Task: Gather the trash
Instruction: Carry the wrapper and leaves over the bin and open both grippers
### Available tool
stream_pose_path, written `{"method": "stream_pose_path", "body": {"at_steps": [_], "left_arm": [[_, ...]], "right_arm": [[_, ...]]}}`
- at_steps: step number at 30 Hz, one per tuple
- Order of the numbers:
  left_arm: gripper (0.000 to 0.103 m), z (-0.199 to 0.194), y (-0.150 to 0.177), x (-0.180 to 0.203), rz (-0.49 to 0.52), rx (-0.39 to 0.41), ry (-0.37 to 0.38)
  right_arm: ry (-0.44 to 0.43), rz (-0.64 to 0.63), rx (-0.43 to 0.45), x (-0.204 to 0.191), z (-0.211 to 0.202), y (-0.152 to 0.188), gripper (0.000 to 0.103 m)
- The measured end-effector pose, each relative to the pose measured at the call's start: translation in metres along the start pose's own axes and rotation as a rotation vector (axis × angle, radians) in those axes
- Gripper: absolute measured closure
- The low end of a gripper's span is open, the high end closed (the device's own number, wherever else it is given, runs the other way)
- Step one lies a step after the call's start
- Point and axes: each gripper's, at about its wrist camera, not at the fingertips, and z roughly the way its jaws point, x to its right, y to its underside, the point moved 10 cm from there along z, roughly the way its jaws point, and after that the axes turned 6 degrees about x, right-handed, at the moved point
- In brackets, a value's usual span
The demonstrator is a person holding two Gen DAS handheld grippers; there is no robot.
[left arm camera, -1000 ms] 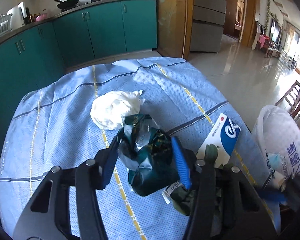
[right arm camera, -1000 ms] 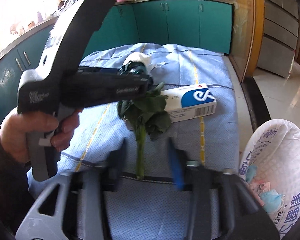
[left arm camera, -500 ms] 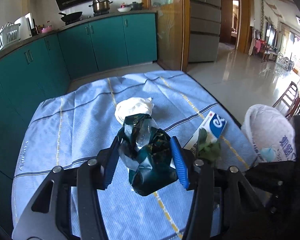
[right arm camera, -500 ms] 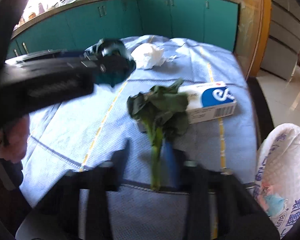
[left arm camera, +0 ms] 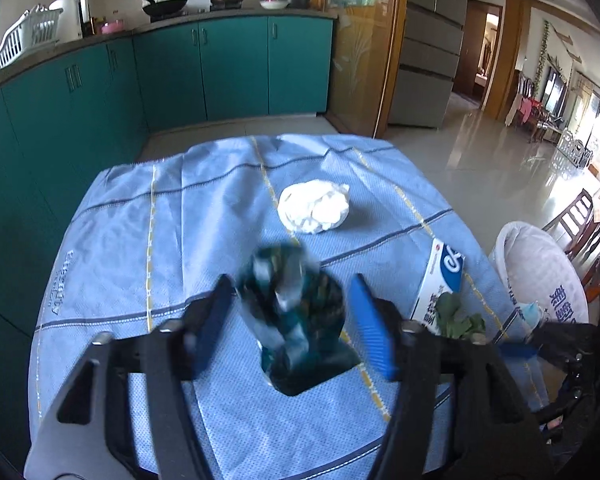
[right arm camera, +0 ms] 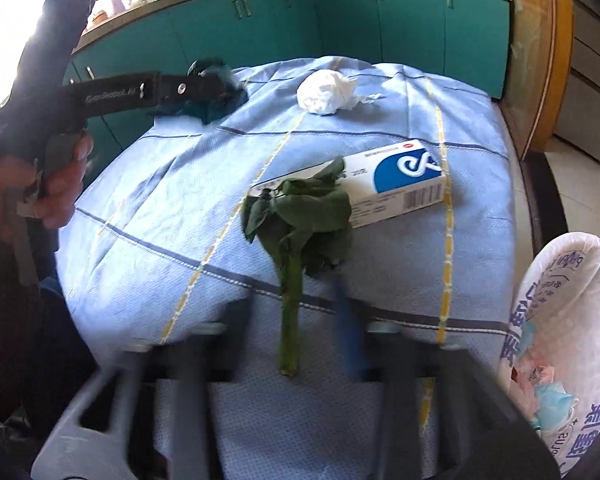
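Note:
My left gripper point(left arm camera: 292, 320) is raised above the blue tablecloth with a crumpled dark green wrapper point(left arm camera: 300, 316) between its fingers; the jaws look wider and the wrapper is blurred. It also shows in the right wrist view point(right arm camera: 210, 92). My right gripper point(right arm camera: 292, 344) is open around the stem of a wilted green vegetable point(right arm camera: 296, 232) lying on the cloth. A white and blue box point(right arm camera: 388, 180) lies behind the vegetable. A crumpled white tissue point(right arm camera: 326, 92) sits farther back. A white trash bag point(right arm camera: 568, 320) hangs open at the table's right edge.
The table point(left arm camera: 140, 240) is covered by a blue cloth with yellow and dark stripes. Teal kitchen cabinets point(left arm camera: 220, 68) stand behind it. Wooden chairs point(left arm camera: 576, 220) stand to the right beyond the bag.
My left gripper has risen and pulled back with the wrapper, and its jaws have spread. My right gripper has moved closer to the vegetable stem.

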Motion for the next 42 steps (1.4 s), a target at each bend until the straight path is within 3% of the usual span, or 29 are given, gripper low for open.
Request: {"method": "stream_pose_path", "body": {"at_steps": [3,8,10,14,19,21,23,25,27,34,39,42], "left_arm": [[0.026,0.009,0.006,0.002,0.007,-0.030,-0.001],[0.014,0.030,0.016,-0.007,0.010,-0.084,-0.071],[0.013,0.034,0.016,-0.013,0.043,-0.086,-0.135],[0.011,0.038,0.019,-0.029,0.032,-0.100,-0.189],[0.011,0.052,0.031,-0.061,-0.052,-0.176,-0.220],[0.011,0.059,0.039,-0.071,-0.088,-0.216,-0.224],[0.017,0.062,0.045,-0.074,-0.104,-0.232,-0.218],[0.043,0.060,0.048,-0.073,-0.116,-0.238,-0.194],[0.050,0.055,0.045,-0.068,-0.115,-0.225,-0.174],[0.052,0.009,0.012,-0.042,-0.080,-0.045,-0.145],[0.051,-0.020,-0.013,0.008,-0.063,0.062,-0.036],[0.051,-0.023,-0.023,0.052,-0.026,0.076,0.033]], "right_arm": [[0.023,-0.012,0.011,-0.001,0.005,-0.005,0.037],[0.064,-0.021,0.001,-0.003,0.019,-0.006,0.037],[0.073,-0.031,-0.004,-0.005,0.023,-0.005,0.037],[0.072,-0.033,0.000,-0.006,0.024,-0.007,0.054],[0.073,-0.019,0.000,-0.003,0.022,-0.006,0.061],[0.072,-0.010,0.002,0.000,0.021,-0.007,0.069],[0.061,-0.001,0.010,-0.001,0.019,-0.008,0.080],[0.052,-0.003,0.025,-0.002,0.016,-0.011,0.086],[0.053,-0.002,0.048,-0.002,0.009,-0.015,0.086],[0.063,0.039,0.176,0.012,-0.027,-0.034,0.086],[0.143,0.085,0.235,0.044,-0.057,-0.036,0.086],[0.204,0.126,0.243,0.070,-0.073,-0.028,0.086]]}}
